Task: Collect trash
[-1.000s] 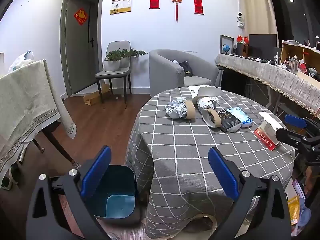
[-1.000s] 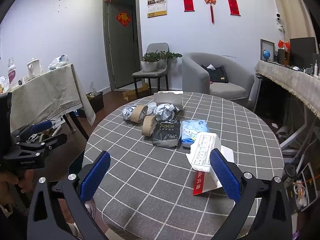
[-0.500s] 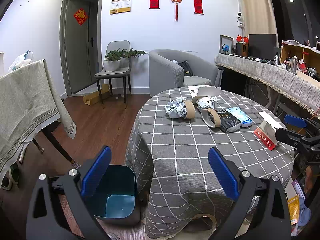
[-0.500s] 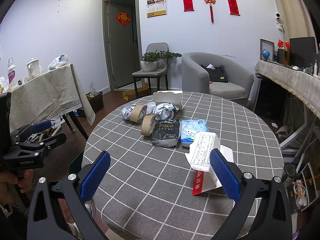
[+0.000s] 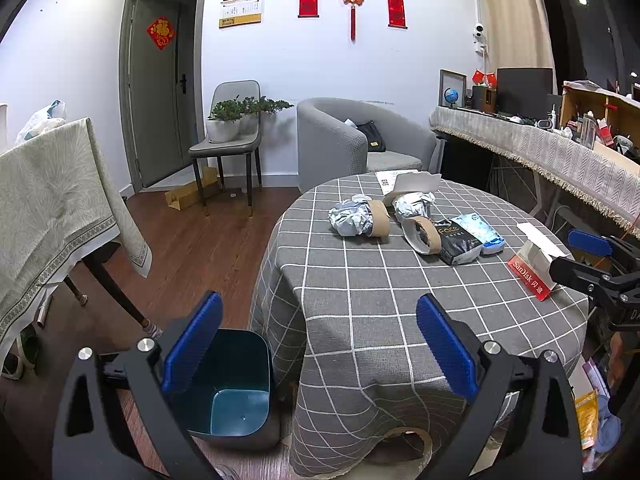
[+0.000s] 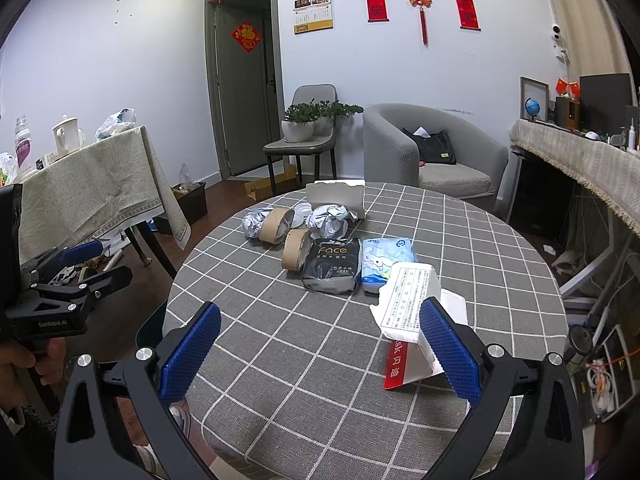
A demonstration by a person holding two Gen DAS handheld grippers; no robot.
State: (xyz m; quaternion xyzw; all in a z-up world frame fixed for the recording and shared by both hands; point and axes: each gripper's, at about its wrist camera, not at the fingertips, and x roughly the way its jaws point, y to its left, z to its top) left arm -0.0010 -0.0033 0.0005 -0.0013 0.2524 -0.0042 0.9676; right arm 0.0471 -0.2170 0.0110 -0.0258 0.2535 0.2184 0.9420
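Trash lies on a round table with a grey checked cloth (image 5: pixel 360 304) (image 6: pixel 304 364): two crumpled foil balls (image 5: pixel 350 219) (image 6: pixel 330 220), two brown tape rolls (image 5: pixel 424 235) (image 6: pixel 295 254), a black Face pack (image 6: pixel 331 266), a blue tissue pack (image 6: pixel 384 264), a torn white box (image 6: pixel 336 196) and a red and white SanDisk box (image 5: pixel 534 270) (image 6: pixel 408 320). A blue bin (image 5: pixel 234 394) stands on the floor left of the table. My left gripper (image 5: pixel 320 344) is open and empty over the bin and table edge. My right gripper (image 6: pixel 320 348) is open and empty, its right pad next to the SanDisk box.
A cloth-covered side table (image 5: pixel 44 192) stands at the left. A chair with potted plants (image 5: pixel 228 136) and a grey armchair (image 5: pixel 348 140) stand by the far wall. A cluttered counter (image 5: pixel 560 156) runs along the right.
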